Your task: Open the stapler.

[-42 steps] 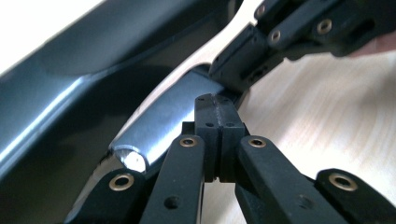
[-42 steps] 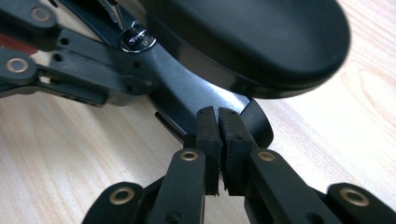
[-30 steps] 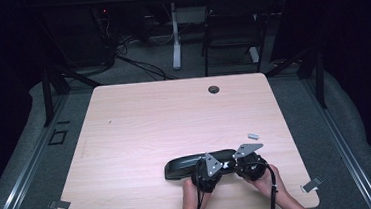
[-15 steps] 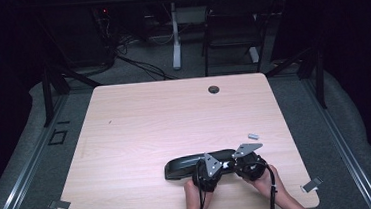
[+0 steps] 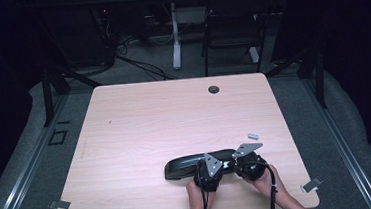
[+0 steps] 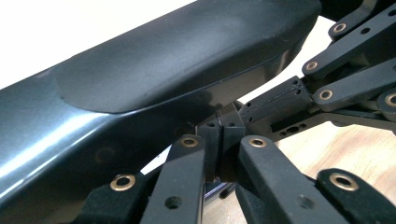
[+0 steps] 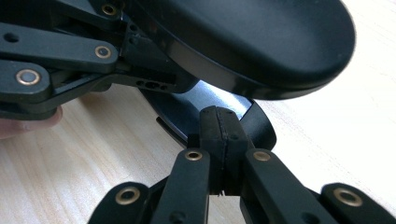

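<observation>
A long black padded piece with a glossy underside [image 5: 186, 165] lies on the wooden table [image 5: 174, 120] near its front edge. My left gripper [image 5: 210, 166] and right gripper [image 5: 244, 163] sit side by side at its right end, each held by a hand. In the left gripper view the left gripper [image 6: 221, 128] has its jaws pressed together, tips tucked under the black piece [image 6: 168, 74], with the right gripper [image 6: 280, 105] just beside. In the right gripper view the right gripper [image 7: 219, 119] is shut too, tips against the lower part of the black piece [image 7: 261, 42].
A small grey block [image 5: 253, 134] lies on the table to the right of the grippers. A dark cable grommet [image 5: 214, 89] sits near the far edge. Metal clips [image 5: 60, 204] [image 5: 312, 185] mark the front corners. A chair [image 5: 232, 25] and cables stand behind the table.
</observation>
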